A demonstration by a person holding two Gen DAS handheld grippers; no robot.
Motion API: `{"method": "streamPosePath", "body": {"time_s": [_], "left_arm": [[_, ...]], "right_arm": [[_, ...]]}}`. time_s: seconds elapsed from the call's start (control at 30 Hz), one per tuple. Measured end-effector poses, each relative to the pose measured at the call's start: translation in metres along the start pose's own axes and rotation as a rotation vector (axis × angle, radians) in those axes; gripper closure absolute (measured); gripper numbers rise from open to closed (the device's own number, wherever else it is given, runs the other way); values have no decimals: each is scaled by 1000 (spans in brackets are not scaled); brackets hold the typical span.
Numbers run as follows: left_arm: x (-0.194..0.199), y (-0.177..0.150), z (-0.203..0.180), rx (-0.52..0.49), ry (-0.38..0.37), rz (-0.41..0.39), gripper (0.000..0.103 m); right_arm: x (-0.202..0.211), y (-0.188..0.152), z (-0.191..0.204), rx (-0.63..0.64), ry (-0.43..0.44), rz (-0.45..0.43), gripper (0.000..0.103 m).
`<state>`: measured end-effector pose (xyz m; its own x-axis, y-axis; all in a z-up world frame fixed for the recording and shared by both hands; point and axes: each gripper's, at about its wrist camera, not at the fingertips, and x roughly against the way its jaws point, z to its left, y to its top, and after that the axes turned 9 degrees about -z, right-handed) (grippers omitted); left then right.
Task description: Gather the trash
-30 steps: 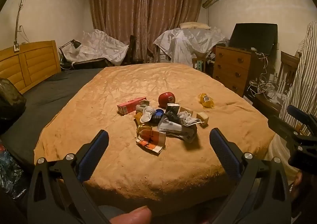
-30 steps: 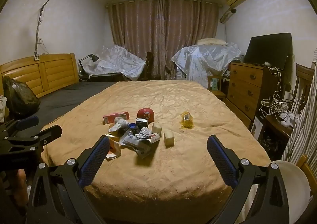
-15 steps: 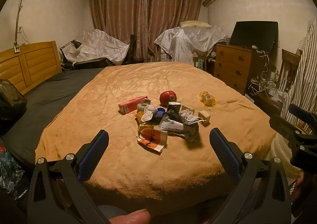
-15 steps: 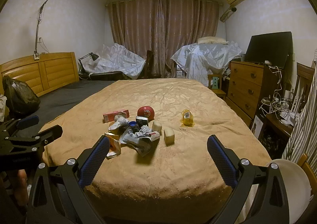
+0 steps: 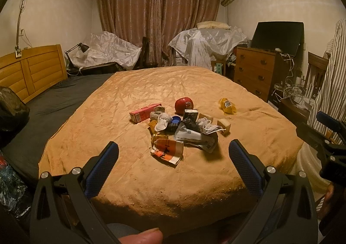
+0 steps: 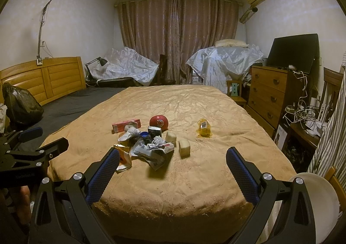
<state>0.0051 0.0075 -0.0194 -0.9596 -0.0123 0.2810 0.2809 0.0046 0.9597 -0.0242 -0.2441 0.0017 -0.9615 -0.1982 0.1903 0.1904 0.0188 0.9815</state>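
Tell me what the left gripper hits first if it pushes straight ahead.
Probably the orange-and-white wrapper at the near edge of the trash pile on the tan blanket. The left gripper is open and empty; depth is uncertain.

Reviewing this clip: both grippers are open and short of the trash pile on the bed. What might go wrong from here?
1. The pile is tangled: wrappers, a mask and a blue cap overlap, so either the left gripper or the right gripper may drag neighbours along or drop pieces.
2. The red ball looks round and could roll across the blanket if nudged.
3. The yellow wrapper lies apart from the heap and could be overlooked.
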Motion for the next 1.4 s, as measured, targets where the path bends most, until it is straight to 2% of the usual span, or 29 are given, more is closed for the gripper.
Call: {"method": "streamPosePath", "body": {"time_s": [1.17,1.4], "left_arm": [[-5,-10,3,-4,1,18,5],[-5,-10,1,-4,0,26,5]], "right_arm": [[-2,-6,0,2,2,9,5],[-6,-21,4,6,7,15,5]]}}
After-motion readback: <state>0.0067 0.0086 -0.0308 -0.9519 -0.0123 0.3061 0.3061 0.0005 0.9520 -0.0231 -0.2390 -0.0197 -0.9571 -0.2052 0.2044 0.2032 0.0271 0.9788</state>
